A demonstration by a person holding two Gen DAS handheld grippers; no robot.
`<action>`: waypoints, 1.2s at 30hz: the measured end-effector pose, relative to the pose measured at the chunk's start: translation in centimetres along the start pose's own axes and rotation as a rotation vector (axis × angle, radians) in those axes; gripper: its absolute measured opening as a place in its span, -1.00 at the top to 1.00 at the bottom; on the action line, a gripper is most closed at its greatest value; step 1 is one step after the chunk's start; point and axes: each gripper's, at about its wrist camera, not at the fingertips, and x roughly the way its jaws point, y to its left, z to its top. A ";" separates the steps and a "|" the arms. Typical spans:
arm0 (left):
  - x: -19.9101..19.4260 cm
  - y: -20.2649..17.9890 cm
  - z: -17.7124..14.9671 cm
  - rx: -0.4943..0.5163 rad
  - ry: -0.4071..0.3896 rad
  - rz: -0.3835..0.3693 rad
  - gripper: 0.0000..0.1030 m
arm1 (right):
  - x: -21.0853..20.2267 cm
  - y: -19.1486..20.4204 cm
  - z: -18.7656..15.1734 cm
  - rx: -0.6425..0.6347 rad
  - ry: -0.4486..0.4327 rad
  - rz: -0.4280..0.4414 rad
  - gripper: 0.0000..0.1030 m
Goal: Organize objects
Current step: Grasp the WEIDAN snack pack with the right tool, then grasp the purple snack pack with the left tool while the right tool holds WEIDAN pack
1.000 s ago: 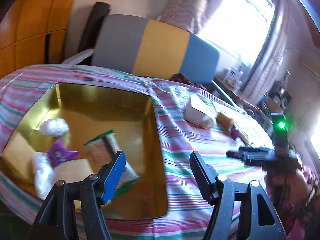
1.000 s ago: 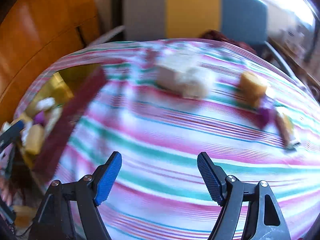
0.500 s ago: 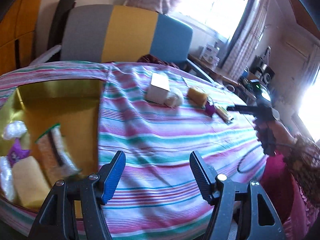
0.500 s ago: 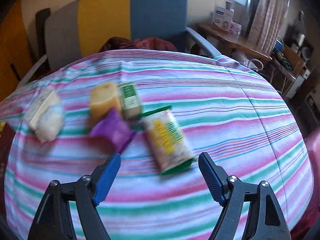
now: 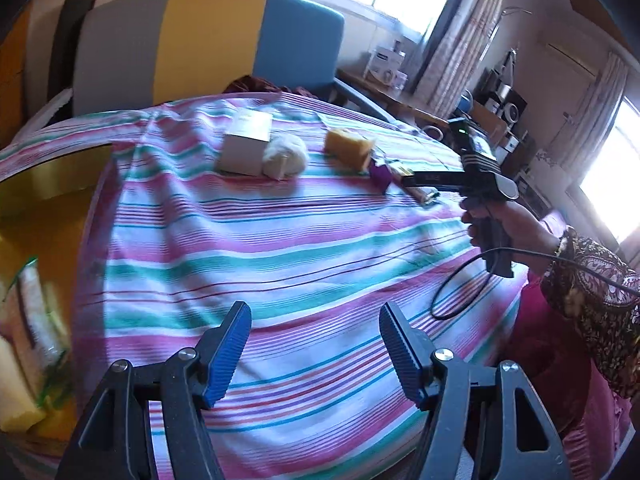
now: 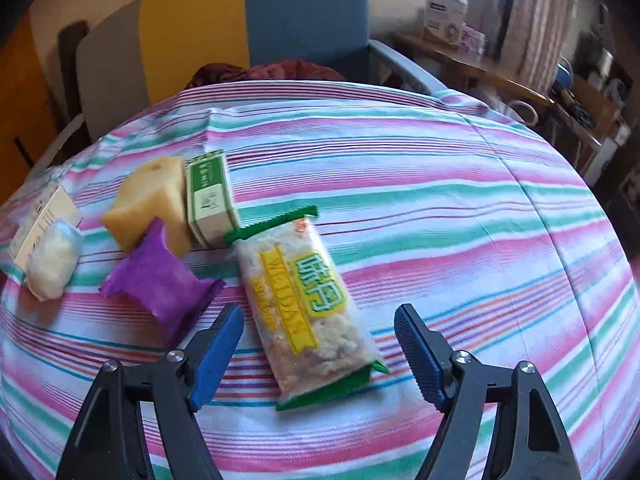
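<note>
Presently listed, by gripper.

Right gripper (image 6: 318, 350): jaws closing, blue pads still clear of everything. Between them, and running forward from them, lies a clear rice-cracker packet (image 6: 306, 306) with green ends and a yellow label, flat on the striped cloth of the worktop (image 6: 440, 208); neither pad touches it.
- Ahead and left of the left pad: a purple wrapped snack (image 6: 160, 284), just beside the packet.
- Farther ahead, left: a yellow sponge cake block (image 6: 150, 200), touching the purple snack's far end.
- Right of the cake, touching it: a small green and white carton (image 6: 210, 200), its near end at the packet's top seal.
- Far left: a white wrapped bun (image 6: 52, 256) against a pale cardboard box (image 6: 44, 216).

Left gripper (image 5: 314, 344): jaws apart at a middling width, nothing between them, hovering over bare striped cloth.
- Left of it: a gold tray (image 5: 52, 184), holding a second rice-cracker packet (image 5: 40, 320) and a pale yellow block (image 5: 16, 396) at the frame edge, blurred.
- Well ahead: the box, bun and cake in a row.
- Ahead and right: the person's hand (image 5: 508, 220) on the other gripper's handle, in a patterned sleeve (image 5: 592, 296).
</note>
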 end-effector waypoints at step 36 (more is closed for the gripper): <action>24.0 -7.2 15.8 -0.153 0.086 -0.121 0.36 | -1.2 -5.2 -0.8 0.244 0.151 0.025 0.09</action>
